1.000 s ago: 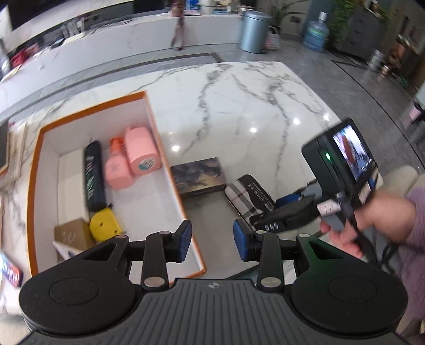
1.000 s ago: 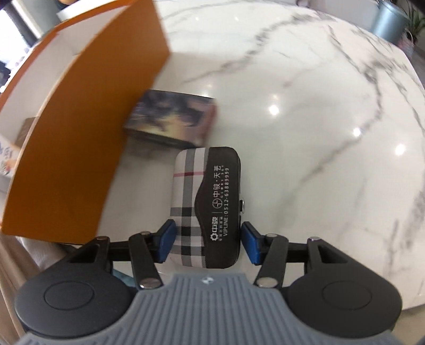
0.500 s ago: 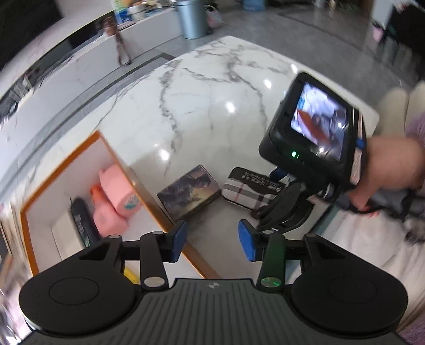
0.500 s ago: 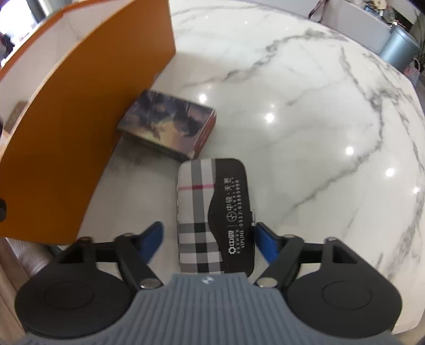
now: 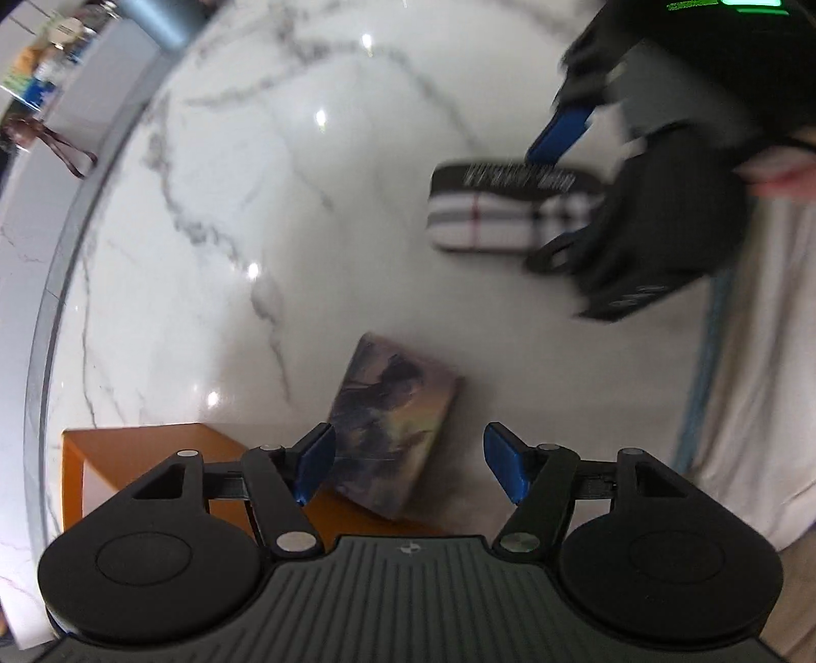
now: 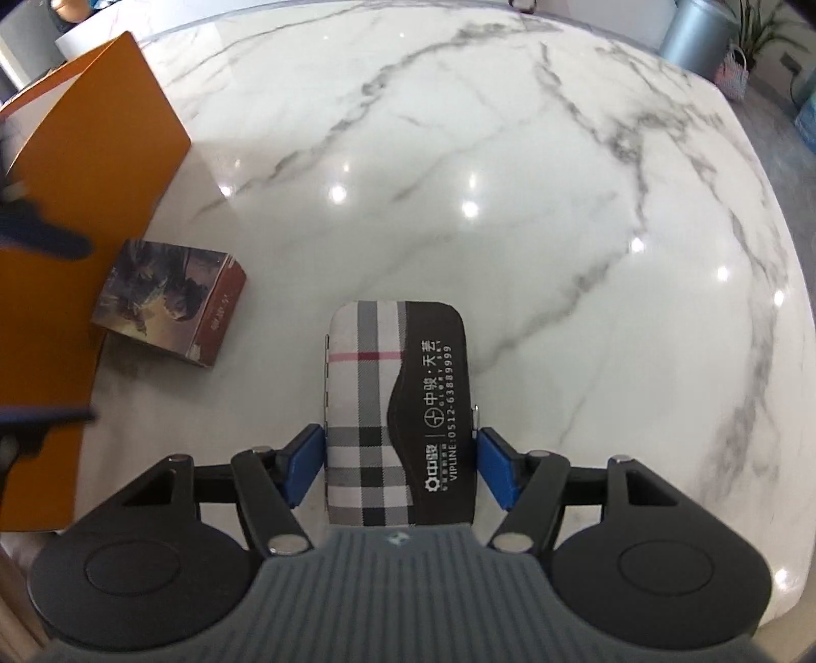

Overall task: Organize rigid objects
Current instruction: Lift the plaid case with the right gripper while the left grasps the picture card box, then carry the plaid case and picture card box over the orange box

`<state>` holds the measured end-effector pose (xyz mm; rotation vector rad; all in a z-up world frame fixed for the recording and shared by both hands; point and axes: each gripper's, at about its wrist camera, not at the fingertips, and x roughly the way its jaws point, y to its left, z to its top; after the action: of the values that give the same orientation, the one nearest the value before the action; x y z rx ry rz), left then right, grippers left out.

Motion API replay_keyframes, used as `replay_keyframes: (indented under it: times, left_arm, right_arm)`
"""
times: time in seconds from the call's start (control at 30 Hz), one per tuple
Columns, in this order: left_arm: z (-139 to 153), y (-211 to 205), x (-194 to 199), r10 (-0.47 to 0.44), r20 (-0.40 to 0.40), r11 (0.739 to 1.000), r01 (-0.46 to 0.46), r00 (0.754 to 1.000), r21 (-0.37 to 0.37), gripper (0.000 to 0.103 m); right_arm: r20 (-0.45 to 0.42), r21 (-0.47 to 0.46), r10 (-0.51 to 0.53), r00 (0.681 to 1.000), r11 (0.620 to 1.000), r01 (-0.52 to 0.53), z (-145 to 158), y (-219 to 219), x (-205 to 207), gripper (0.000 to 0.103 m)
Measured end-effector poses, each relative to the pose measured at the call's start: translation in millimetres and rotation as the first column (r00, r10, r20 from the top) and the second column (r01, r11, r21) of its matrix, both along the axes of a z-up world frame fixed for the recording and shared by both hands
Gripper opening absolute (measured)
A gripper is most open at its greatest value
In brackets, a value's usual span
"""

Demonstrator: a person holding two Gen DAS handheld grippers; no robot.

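Note:
A plaid-and-black case (image 6: 387, 387) lies flat on the white marble table (image 6: 561, 204). My right gripper (image 6: 403, 449) straddles its near end, open, with a blue pad close beside each long side. A dark picture box (image 5: 392, 423) rests against the orange-walled box (image 5: 143, 454). My left gripper (image 5: 408, 454) points down over this picture box with its jaws opening; the box sits below and between them, untouched. In the left wrist view the plaid case (image 5: 489, 219) shows under a blue finger (image 5: 561, 127) of the right gripper. In the right wrist view the picture box (image 6: 163, 296) sits beside the orange box (image 6: 92, 168).
The table's rounded edge (image 5: 46, 306) curves along the left. A white cloth-covered seat (image 5: 755, 357) lies past the table on the right. A person's hand (image 5: 785, 178) holds the right gripper. A grey bin (image 6: 698, 30) stands on the floor beyond the table.
My left gripper rolled, swung away from the orange box's inside and sank over the picture box while its jaws widened. My right gripper's jaws widened and it slid further along the plaid case.

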<state>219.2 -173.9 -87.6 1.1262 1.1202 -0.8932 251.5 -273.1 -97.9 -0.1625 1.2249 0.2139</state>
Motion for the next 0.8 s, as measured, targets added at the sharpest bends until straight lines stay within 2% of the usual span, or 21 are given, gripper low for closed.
replay_keyframes:
  times: [0.1,0.27,0.37,0.47,0.57,0.7,0.8]
  left_arm:
    - [-13.3,-4.6,11.4,-0.023,-0.018,0.999,0.023,1.000,0.033,0.080]
    - [-25.1,-12.1,28.0,-0.052,-0.104,0.995,0.060,0.993,0.074,0.081]
    - [-34.7,-12.5,34.5,-0.046,-0.140,0.993,0.061,0.989,0.105,0.080]
    - [-40.7,-10.3,37.8,-0.033,-0.158,0.991,0.053,0.987,0.121,0.080]
    - [-39.1,-8.9,38.8,0.001,-0.166,0.993,0.019,0.986,0.118,0.076]
    - [-36.8,-10.3,36.7,0.132,-0.157,0.987,-0.115,0.979,0.112,0.075]
    - [-34.7,-9.3,38.1,0.303,-0.156,0.952,-0.291,0.940,0.093,0.075]
  right_arm:
    - [0.030,-0.009,0.039,0.999,0.999,-0.039,-0.1,0.6,-0.6,0.067]
    - [0.058,0.053,0.038,0.998,0.998,-0.041,-1.5,-6.6,7.7,0.070]
    - [0.077,0.069,0.050,0.996,0.996,-0.056,-3.1,-4.3,10.5,0.070]
    - [0.084,0.096,0.045,0.995,0.994,-0.053,-7.4,3.8,-5.0,0.070]
    - [0.083,0.121,0.036,0.996,0.992,-0.046,-17.5,0.8,15.1,0.071]
    - [0.070,0.136,0.019,0.997,0.990,-0.028,-20.5,-2.7,15.5,0.070]
    - [0.064,0.144,0.009,0.998,0.989,-0.018,-19.2,-4.9,11.6,0.070]
